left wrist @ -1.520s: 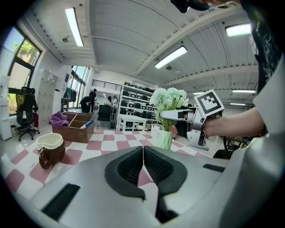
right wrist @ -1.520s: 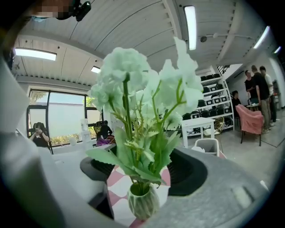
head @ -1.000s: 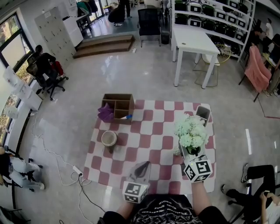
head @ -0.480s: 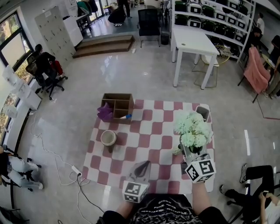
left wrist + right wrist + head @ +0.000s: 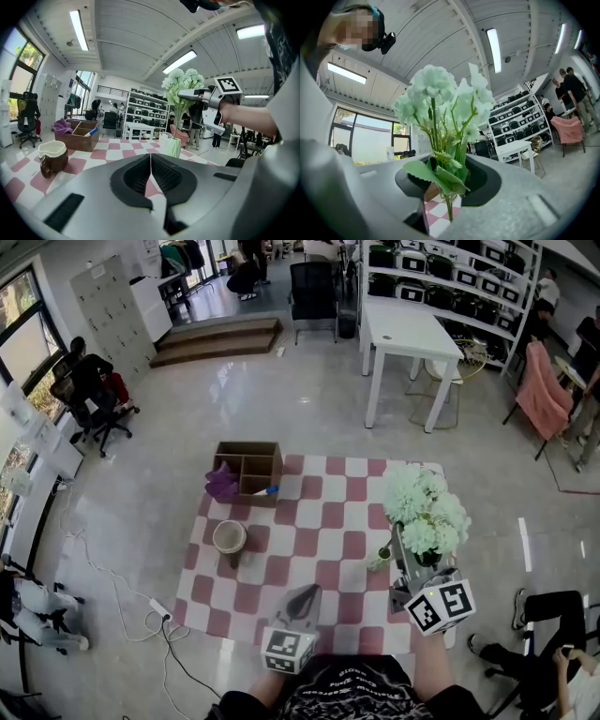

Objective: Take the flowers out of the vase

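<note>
Checked floor mat (image 5: pixel 323 549), 10 o'clock: a compartmented cardboard box (image 5: pixel 249 469) holding a purple cloth (image 5: pixel 224 484). A brown mug (image 5: pixel 231 539) stands near it, toward 6 o'clock, well apart from the work.

Left claw (image 5: pixel 150 157): jaws fully together with nothing between them, held low at 6 o'clock. It is judged to be parked clear so as not to obstruct.

Right claw (image 5: pixel 448 180): jaws narrow and closing on the stems of the flowers (image 5: pixel 424 507), which stand upright between them. The grip is low on the stems, presumably to spare the heads. The flowers are at 3 o'clock over the mat, above the vase (image 5: pixel 174 146).

Only the left gripper view shows the ribbed green vase and the stems running down toward its mouth. Whether they have cleared it cannot be told. In the head view the blooms cover that junction. Only the right gripper view shows leaves bunched between the pads.
</note>
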The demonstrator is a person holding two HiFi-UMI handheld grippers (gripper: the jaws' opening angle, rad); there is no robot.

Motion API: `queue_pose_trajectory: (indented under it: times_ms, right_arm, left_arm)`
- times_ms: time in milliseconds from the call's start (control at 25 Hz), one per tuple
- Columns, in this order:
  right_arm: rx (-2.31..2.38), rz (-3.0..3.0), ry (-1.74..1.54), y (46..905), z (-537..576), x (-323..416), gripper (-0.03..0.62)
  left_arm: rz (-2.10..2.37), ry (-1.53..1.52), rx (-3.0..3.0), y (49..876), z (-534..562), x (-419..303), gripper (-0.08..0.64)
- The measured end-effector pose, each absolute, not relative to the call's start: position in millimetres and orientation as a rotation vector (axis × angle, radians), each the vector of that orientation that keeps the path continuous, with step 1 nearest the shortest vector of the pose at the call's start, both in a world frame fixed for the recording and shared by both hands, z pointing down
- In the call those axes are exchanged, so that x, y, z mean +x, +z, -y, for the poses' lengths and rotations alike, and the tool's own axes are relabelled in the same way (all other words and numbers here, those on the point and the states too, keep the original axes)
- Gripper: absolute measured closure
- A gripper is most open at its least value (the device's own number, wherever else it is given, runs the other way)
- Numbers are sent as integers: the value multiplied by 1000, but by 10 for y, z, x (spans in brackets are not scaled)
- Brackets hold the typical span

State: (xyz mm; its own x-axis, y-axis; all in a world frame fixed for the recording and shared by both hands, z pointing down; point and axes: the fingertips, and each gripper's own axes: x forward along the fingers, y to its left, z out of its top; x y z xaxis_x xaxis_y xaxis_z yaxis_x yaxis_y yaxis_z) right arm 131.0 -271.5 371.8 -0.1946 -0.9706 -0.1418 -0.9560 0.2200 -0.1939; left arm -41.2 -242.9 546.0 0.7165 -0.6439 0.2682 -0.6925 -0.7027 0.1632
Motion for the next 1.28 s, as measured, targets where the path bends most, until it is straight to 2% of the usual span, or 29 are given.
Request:
queue_pose_trajectory:
  times_ms: [680, 1280]
  right_arm:
    - [-1811, -2096, 14, 3017, 2188, 1612, 471]
    - [-2024, -2043, -211, 3529, 1848, 1963, 480]
  left_arm:
    - [998, 283, 2702, 5458, 2373, -349, 546]
    - [916, 318, 2734, 5526, 2270, -228, 546]
